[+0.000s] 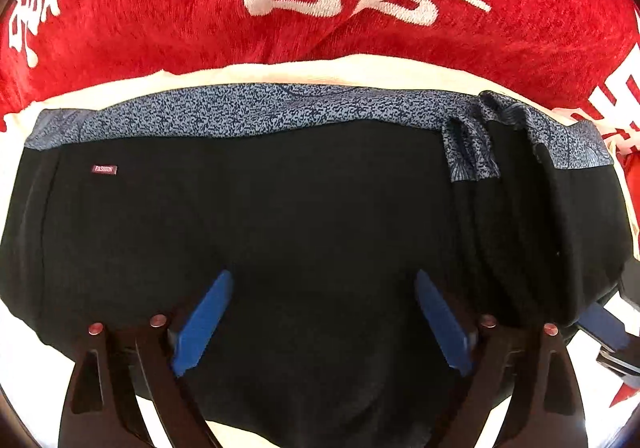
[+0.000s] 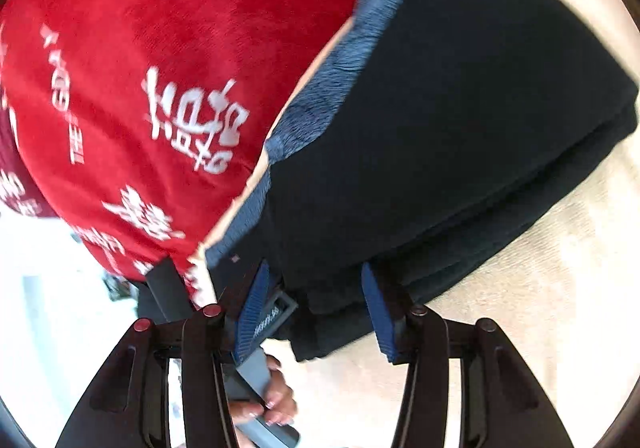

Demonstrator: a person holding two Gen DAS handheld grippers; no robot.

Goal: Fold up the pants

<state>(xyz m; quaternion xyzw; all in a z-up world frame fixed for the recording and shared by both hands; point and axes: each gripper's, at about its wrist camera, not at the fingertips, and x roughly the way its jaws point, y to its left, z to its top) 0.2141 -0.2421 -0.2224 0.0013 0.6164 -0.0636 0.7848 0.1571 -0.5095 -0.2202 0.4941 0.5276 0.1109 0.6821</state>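
Folded black pants (image 1: 280, 215) lie under the left gripper (image 1: 322, 322) — jaws wide; right gripper (image 2: 316, 312) wide too, at the near edge.

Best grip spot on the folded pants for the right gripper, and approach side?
Take the stacked layered edge of the black pants, nearest the right gripper, coming in low along the cream surface. The layers lie flat there, so open fingers can straddle them; the blue patterned waistband lies on the far side.

"FASHION" tag (image 1: 104, 169) on pants (image 1: 280, 207)
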